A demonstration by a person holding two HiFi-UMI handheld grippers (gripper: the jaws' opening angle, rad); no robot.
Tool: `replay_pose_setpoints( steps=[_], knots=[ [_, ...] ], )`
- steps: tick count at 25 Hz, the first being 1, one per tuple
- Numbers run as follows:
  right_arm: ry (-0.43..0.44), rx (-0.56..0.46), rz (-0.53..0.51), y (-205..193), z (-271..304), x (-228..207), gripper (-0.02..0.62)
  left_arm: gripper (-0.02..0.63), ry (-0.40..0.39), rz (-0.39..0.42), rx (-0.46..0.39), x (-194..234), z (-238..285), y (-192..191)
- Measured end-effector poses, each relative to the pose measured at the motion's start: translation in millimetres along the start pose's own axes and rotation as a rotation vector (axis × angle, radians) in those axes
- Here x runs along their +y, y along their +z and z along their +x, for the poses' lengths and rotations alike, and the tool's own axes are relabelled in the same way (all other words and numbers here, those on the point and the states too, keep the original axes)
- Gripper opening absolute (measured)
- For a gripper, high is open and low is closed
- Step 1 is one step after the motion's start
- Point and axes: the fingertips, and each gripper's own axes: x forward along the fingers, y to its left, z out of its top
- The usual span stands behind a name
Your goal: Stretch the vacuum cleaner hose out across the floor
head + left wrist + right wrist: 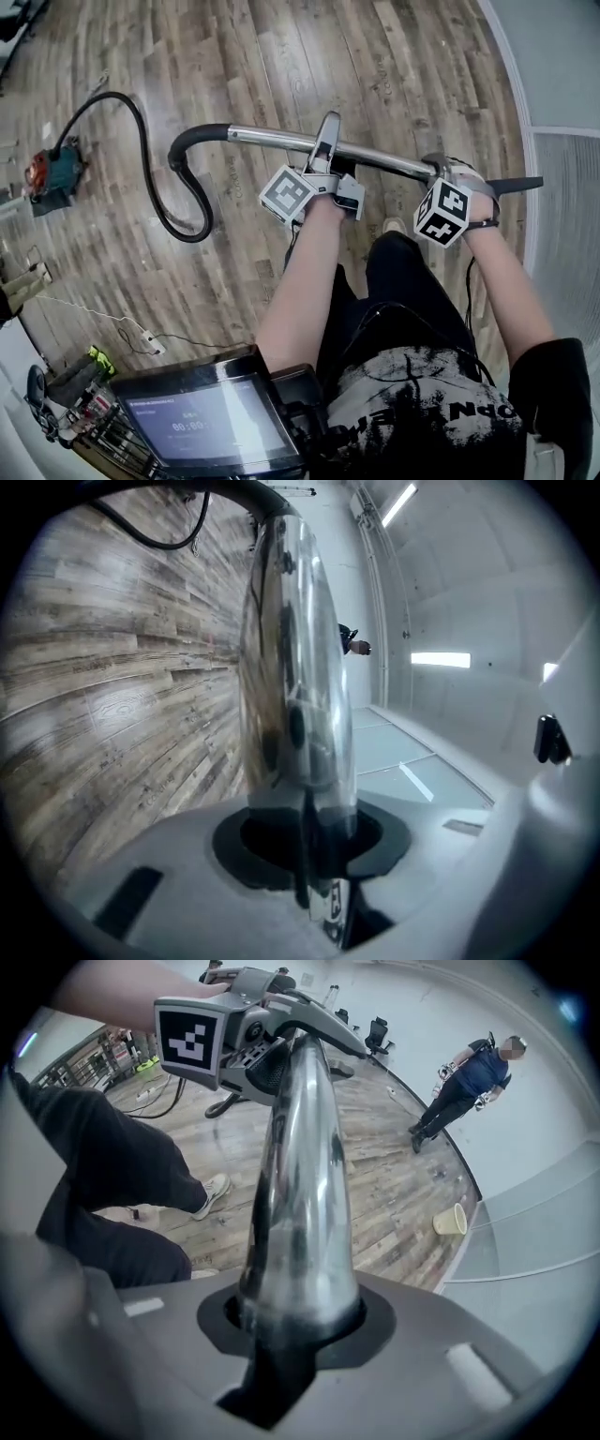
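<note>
A chrome vacuum wand [272, 141] lies level at about waist height, held by both grippers. Its black curved handle [187, 141] leads into the black hose [155, 192], which loops over the wood floor to the red and teal vacuum cleaner [52, 173] at far left. My left gripper [323, 155] is shut on the wand near its middle; the tube [300, 696] fills the left gripper view. My right gripper [442, 171] is shut on the wand nearer its dark tip [517, 185]. In the right gripper view the wand [300, 1204] runs from my right gripper [291, 1326] up to the left one.
A cart with a screen [211, 417] stands close at the lower left, beside a power strip and cable [148, 345]. Pale grey flooring [567, 206] borders the wood on the right. A person [469, 1077] stands far off, and a paper cup [451, 1220] sits on the floor.
</note>
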Motion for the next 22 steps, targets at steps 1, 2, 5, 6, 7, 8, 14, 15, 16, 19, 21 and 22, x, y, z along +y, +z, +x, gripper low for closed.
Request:
replay_pose_setpoints(
  steps=[1, 2, 5, 6, 7, 8, 14, 15, 16, 19, 21, 22],
  knots=[
    [-0.004, 0.0, -0.01, -6, -21, 2, 0.107, 0.094, 0.027, 0.027, 0.001, -14, -6, -8],
    [-0.013, -0.004, -0.021, -10, -40, 2, 0.107, 0.091, 0.063, 0.069, 0.001, -25, -13, -13],
    [-0.039, -0.03, -0.058, -13, -86, -3, 0.109, 0.092, 0.157, 0.138, -0.028, -58, -27, -23],
    [-0.037, -0.033, -0.068, -17, -102, 0, 0.109, 0.091, 0.193, 0.137, -0.043, -68, -34, -30],
    [-0.031, -0.032, -0.078, -23, -116, 5, 0.109, 0.092, 0.229, 0.133, -0.056, -75, -42, -40],
    [-0.022, -0.029, -0.087, -31, -129, 10, 0.109, 0.094, 0.263, 0.132, -0.068, -80, -49, -49],
    [0.038, -0.045, -0.111, -56, -174, 50, 0.109, 0.114, 0.385, 0.184, -0.093, -105, -94, -87],
    [0.043, -0.051, -0.109, -57, -178, 56, 0.109, 0.115, 0.387, 0.196, -0.096, -110, -99, -90],
    [0.045, -0.057, -0.108, -57, -182, 60, 0.109, 0.116, 0.387, 0.206, -0.1, -113, -104, -92],
    [0.048, -0.073, -0.103, -56, -190, 73, 0.11, 0.115, 0.382, 0.221, -0.108, -123, -118, -95],
    [0.052, -0.077, -0.1, -55, -198, 83, 0.11, 0.111, 0.379, 0.218, -0.114, -129, -129, -97],
    [0.054, -0.078, -0.101, -55, -201, 89, 0.11, 0.109, 0.377, 0.213, -0.117, -131, -135, -98]
  ],
)
